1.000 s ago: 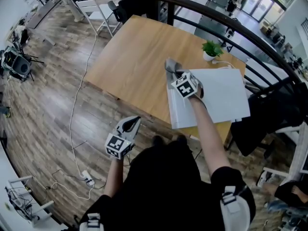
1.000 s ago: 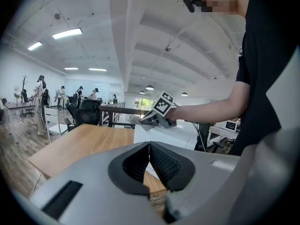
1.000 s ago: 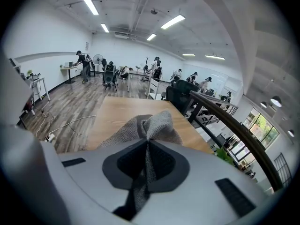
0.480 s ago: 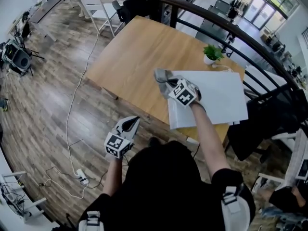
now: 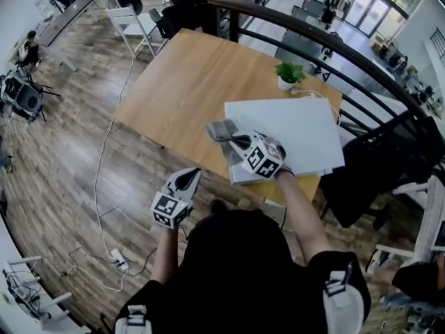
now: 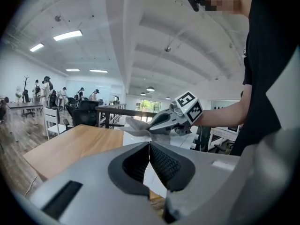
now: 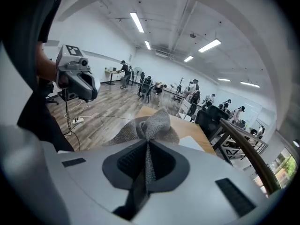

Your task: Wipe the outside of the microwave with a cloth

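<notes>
The white microwave [image 5: 292,134] stands on the near right end of a wooden table [image 5: 181,82]. My right gripper [image 5: 236,141] is shut on a grey cloth [image 5: 222,131] at the microwave's left side, near its front corner. The right gripper view shows the cloth [image 7: 152,123] bunched out past the shut jaws of that gripper [image 7: 147,146]. My left gripper [image 5: 191,177] hangs low, off the table's near edge and to the left of the microwave. Its jaws [image 6: 149,146] are shut with nothing between them. The left gripper view looks up at the cloth [image 6: 133,125].
A small potted plant [image 5: 286,74] stands behind the microwave. A dark railing [image 5: 334,44] curves past the table's far right side. A white cable [image 5: 104,158] and power strip [image 5: 117,258] lie on the wood floor at left. Chairs [image 5: 132,19] stand beyond the table.
My right gripper has drawn the cloth along the microwave's left edge, from the far corner toward the near one. The left gripper has stayed in place.
</notes>
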Motion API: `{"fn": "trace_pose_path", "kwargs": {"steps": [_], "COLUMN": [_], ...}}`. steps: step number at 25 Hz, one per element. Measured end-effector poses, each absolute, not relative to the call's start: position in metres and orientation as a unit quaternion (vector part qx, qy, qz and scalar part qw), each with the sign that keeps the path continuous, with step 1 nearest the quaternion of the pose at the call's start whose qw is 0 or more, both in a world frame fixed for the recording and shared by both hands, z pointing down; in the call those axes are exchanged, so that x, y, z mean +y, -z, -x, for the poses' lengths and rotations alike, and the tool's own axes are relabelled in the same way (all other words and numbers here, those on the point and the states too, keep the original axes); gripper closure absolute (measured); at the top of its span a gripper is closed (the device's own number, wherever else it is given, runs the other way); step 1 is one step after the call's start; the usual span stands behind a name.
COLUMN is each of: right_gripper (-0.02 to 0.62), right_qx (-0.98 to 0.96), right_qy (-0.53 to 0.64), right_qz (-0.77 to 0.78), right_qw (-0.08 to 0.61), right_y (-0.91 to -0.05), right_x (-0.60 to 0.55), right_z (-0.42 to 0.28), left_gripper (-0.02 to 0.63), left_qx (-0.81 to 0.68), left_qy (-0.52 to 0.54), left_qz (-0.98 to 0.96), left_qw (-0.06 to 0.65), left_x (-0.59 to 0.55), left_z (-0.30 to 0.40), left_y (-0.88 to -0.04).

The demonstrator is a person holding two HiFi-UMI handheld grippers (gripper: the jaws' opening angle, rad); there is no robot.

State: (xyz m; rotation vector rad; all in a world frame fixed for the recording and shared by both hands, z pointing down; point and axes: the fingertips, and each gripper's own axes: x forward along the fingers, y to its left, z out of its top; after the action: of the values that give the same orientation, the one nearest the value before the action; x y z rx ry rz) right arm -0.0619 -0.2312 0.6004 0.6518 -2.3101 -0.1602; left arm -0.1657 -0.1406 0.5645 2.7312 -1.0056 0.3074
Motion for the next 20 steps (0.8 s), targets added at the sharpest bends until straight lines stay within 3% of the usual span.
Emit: {"fn": "trace_pose_path", "kwargs": {"steps": [20], "right_gripper": [0.588], "right_qx": [-0.901], "right_qy": [-0.012], "right_qz": [-0.392], "right_qw": [0.187], "right_y": [-0.546], "right_x": [-0.087], "right_z": [-0.178], "left_gripper": [0.603], "left_qx": [-0.310], "left_qy": [-0.113], "left_qz": [-0.939], "left_qw": [0.099], "left_x": [-0.081], "left_z": [0.000], "left_y": [-0.544]}}
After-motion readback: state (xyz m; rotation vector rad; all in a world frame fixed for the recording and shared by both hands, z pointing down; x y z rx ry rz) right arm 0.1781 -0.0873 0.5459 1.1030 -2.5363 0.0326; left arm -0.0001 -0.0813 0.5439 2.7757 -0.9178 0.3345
